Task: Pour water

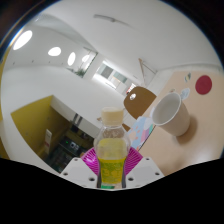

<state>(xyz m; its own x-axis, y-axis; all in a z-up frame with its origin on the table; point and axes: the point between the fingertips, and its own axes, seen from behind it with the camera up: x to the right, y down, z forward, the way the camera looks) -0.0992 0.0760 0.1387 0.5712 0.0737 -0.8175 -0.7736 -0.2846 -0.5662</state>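
A small clear bottle (112, 150) with a pale cap and yellow liquid stands upright between my fingers, and both pink pads (92, 158) press on its sides. My gripper (112, 170) is shut on it and holds it lifted and tilted back, so the view looks up toward the ceiling. A white paper cup (170, 113) stands on a pale table (195, 140) beyond the bottle to the right, its open mouth facing the view. The bottle's mouth is left of the cup and apart from it.
A brown rounded object (139, 101) stands behind the cup. A red round spot (204, 85) shows on the far table surface. A yellow wall (30, 120) and shelves with clutter (70, 135) lie to the left. Ceiling lights (55, 52) are above.
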